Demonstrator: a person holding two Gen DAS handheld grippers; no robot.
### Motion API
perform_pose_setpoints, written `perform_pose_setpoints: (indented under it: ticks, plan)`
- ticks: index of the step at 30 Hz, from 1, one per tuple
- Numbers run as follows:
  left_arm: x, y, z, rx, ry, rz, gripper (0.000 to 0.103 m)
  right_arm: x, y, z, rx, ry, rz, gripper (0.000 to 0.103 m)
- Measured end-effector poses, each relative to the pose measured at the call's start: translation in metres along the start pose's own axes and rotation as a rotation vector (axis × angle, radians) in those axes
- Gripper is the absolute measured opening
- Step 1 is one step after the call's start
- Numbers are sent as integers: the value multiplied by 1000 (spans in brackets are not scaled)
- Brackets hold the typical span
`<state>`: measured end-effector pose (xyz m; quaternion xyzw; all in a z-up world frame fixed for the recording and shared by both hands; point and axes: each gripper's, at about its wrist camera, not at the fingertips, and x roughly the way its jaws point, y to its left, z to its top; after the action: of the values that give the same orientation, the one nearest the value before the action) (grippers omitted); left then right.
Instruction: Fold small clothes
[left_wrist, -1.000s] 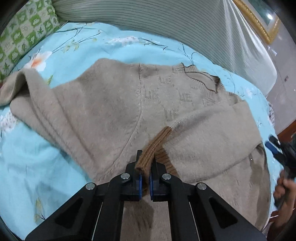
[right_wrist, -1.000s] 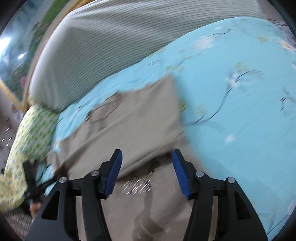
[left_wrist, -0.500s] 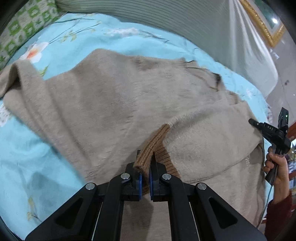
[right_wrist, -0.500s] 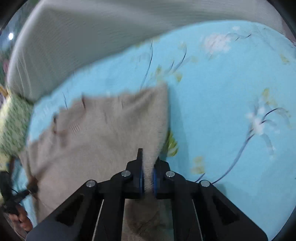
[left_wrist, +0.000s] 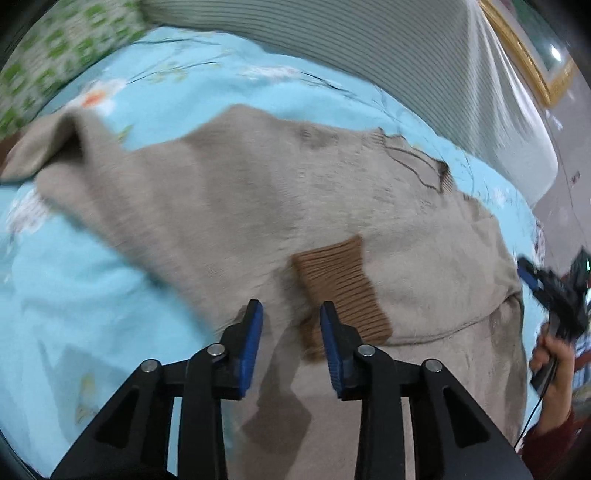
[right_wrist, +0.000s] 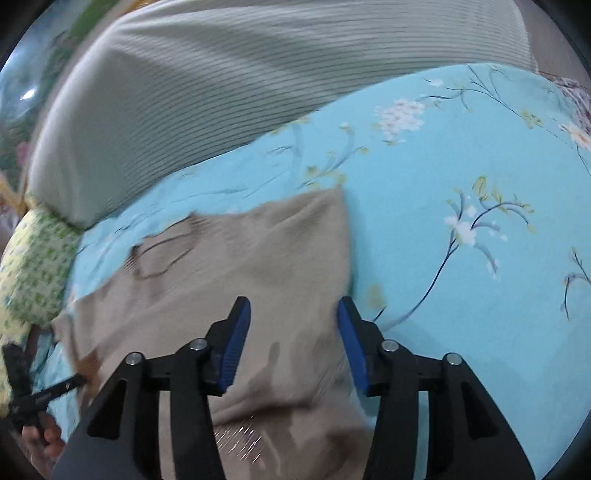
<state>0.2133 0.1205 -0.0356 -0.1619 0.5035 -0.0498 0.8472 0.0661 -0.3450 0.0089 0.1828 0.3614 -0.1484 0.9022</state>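
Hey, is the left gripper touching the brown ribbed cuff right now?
Cannot tell. In the left wrist view the left gripper is open, and its right finger overlaps the brown ribbed cuff in the image, hiding any gap.

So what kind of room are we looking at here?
Most likely a bedroom. The beige sweater lies on a bed with a light blue floral sheet; a green patterned pillow and a ribbed grey padded headboard sit behind it.
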Motion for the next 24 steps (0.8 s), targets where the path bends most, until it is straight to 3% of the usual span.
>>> perform_pose_setpoints:
  ticks: [3, 5, 6, 12, 18, 21, 24]
  plan:
    - [-15, 33, -2, -81, -24, -45, 37, -6, 19, -22, -28, 40, 55, 51]
    - [-25, 56, 1, -120, -60, 40, 54, -8, 28, -36, -51, 78, 83, 51]
    - [-30, 69, 4, -146, -80, 62, 57, -8, 34, -44, -67, 99, 88, 51]
    - [-54, 159, 30, -388, -171, 73, 59, 1, 64, -78, -133, 169, 111, 51]
    - [-51, 241, 63, -617, -230, 49, 61, 7, 86, -94, -180, 212, 131, 52]
    - [-49, 268, 78, -695, -259, 9, 62, 10, 96, -97, -206, 220, 126, 52]
    - [-50, 283, 93, -722, -284, 26, 60, 13, 103, -100, -217, 235, 134, 52]
